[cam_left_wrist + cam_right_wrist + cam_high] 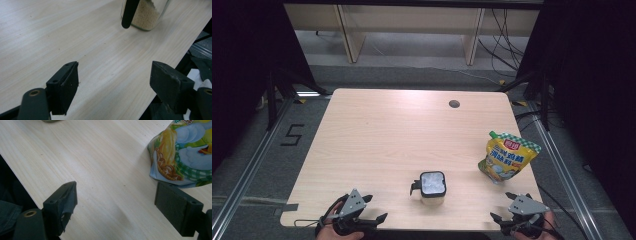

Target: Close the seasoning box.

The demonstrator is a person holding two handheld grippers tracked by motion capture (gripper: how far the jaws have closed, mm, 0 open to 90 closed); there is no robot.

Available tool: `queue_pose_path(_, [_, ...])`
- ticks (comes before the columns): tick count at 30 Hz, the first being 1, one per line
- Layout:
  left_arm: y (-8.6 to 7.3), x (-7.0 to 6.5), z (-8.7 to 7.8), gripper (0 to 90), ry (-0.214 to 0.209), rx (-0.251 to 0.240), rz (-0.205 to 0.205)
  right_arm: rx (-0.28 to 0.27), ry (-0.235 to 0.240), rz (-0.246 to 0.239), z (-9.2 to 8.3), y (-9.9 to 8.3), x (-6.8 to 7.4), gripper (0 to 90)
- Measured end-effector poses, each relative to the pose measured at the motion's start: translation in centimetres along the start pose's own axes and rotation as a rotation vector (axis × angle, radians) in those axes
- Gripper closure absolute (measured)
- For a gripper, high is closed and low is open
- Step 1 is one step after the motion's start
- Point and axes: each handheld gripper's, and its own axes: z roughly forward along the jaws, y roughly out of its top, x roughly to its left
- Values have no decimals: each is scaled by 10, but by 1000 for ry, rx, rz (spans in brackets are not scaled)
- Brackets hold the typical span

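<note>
A clear jar (432,188) with a square lid and a black clasp stands near the table's front edge, at the middle; in the left gripper view its base (146,15) holds pale granules. A yellow printed pouch (507,156) stands at the right; its lower part (182,152) fills the upper right of the right gripper view. My left gripper (374,209) rests at the front left corner, open and holding nothing (113,85). At the front right my right gripper (502,206) is open too, just in front of the pouch (116,205).
The light wooden table (377,140) has a round cable hole (454,104) at the back right. Dark curtains flank both sides, and metal rails run along the floor. Wooden furniture legs and cables lie beyond the far edge.
</note>
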Motion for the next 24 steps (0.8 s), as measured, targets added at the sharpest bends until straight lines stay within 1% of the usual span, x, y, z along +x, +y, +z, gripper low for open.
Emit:
queue_pose_path(1, [0,0,0,226,14,42,39,1,2,1,0,0,0,193])
queue_pose_path(2, [0,-2,2,225,19,46,49,4,3,-8,0,0,0,193])
queue_pose_path(3, [0,-2,3,224,12,42,62,10,4,-4,0,0,0,192])
queue_pose_path(4, [1,-1,3,224,13,48,84,16,7,7,0,0,1,191])
queue_pose_path(5, [0,-1,4,223,12,45,71,15,8,3,0,0,1,191])
queue_pose_path(6, [0,-2,4,224,3,41,61,16,10,-14,1,-1,0,191])
queue_pose_path(7, [0,-1,3,224,6,44,75,16,10,-12,1,-1,0,191])
queue_pose_path(8, [0,-1,3,224,7,46,71,15,9,-8,1,-1,0,191])
queue_pose_path(9, [-1,-2,4,224,13,33,34,13,9,0,1,0,1,190])
queue_pose_path(11, [0,1,3,224,15,43,64,16,10,-5,1,-1,1,188])
queue_pose_path(12, [0,1,3,224,14,44,73,19,7,8,1,-1,3,189])
queue_pose_path(13, [0,1,3,224,14,45,73,16,8,-13,2,-1,0,188])
queue_pose_path(14, [0,0,3,224,13,45,63,21,12,-6,2,-1,1,189])
queue_pose_path(15, [-1,-1,4,224,10,34,39,28,18,0,2,-1,1,190])
queue_pose_path(16, [0,-1,4,224,8,35,38,34,20,-2,2,-1,1,192])
queue_pose_path(17, [0,0,4,224,12,45,52,36,20,-5,3,-1,1,193])
queue_pose_path(19, [0,0,4,224,1,44,50,37,22,3,3,-2,2,193])
queue_pose_path(20, [-1,0,5,224,7,40,43,38,20,5,4,-2,1,193])
queue_pose_path(21, [0,1,5,224,7,43,64,40,21,-2,4,-2,1,192])
queue_pose_path(22, [1,2,5,224,12,57,81,37,24,-12,4,-3,0,193])
queue_pose_path(23, [1,1,6,224,14,54,53,40,23,-4,4,-3,0,192])
queue_pose_path(24, [2,3,7,224,19,62,76,42,24,-14,5,-3,-1,193])
